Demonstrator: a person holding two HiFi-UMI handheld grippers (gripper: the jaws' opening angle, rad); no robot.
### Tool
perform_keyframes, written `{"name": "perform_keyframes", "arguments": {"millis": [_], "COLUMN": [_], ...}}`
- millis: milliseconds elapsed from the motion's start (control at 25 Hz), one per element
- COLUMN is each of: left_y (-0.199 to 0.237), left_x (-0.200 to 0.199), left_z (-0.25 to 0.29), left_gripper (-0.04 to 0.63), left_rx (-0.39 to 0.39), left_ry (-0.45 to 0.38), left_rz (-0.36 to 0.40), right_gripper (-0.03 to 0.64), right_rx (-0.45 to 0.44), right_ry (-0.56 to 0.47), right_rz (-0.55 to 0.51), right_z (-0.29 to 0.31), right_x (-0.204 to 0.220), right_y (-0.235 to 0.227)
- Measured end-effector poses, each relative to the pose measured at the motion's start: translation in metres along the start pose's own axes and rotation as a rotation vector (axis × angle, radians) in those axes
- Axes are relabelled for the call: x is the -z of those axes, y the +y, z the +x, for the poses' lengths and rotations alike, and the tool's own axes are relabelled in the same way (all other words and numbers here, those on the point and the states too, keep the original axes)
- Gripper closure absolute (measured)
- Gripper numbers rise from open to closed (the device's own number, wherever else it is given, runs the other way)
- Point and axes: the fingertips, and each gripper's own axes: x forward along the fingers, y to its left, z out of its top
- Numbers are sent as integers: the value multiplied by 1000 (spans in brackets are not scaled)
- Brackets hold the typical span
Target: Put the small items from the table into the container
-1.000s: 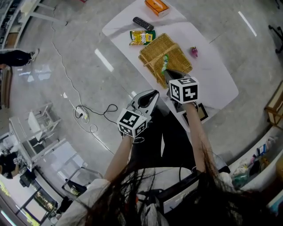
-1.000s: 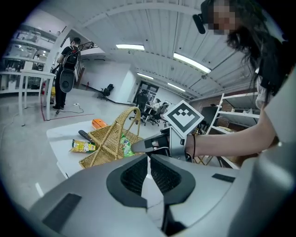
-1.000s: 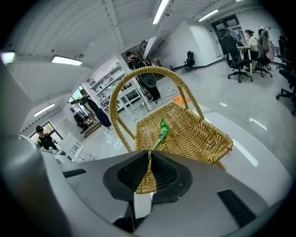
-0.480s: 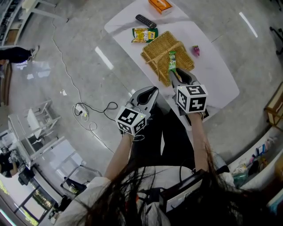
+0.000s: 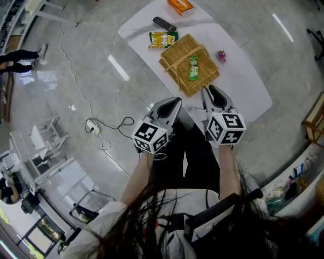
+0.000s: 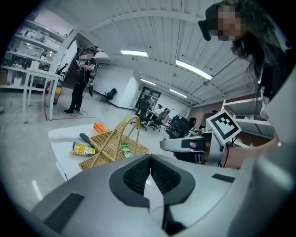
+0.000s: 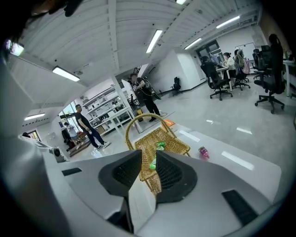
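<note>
Off to the left of the left gripper (image 5: 174,104), a cable (image 5: 96,129) lay looped on the floor, and a person (image 5: 17,56) stood well beyond it. The left gripper hung by the near edge of the table (image 5: 243,86), pointing across it, with its jaws pressed together and nothing held. Ahead of it and a little to its right stood the basket (image 5: 177,77), its handle arched upright. A green packet (image 5: 193,68) lay inside the basket on the wicker floor. Past the basket, on the side away from both grippers, a yellow packet (image 5: 163,39) lay just beside the rim. A remote (image 5: 164,24) lay a little farther out, and an orange box (image 5: 180,6) sat farthest, at the table's far end. The right gripper (image 5: 211,92) was level with the left one and near it on its right side, over the table. It sat just short of the basket's near corner and aimed at it. Its jaws stood apart and were closing with nothing between them. Through the gap, the basket and the green packet showed ahead. Ahead of the right gripper and to its right, a small pink item (image 5: 221,55) lay on the bare tabletop. It was near the basket's right side and clear of the rim.
</note>
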Motion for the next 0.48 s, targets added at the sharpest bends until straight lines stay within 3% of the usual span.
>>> {"name": "perform_keyframes", "arguments": {"millis": [200, 480], "left_y": [-8, -18], "left_x": [7, 2], "left_z": [1, 5], "left_gripper": [584, 584], "left_rx": [11, 24], "left_ry": [26, -3], "left_rz": [21, 35], "right_gripper": [511, 511], "right_rx": [11, 18], "right_ry": [2, 12], "right_rz": [12, 9], "right_z": [-6, -7], "right_x": [3, 6], "right_y": [-7, -17]}}
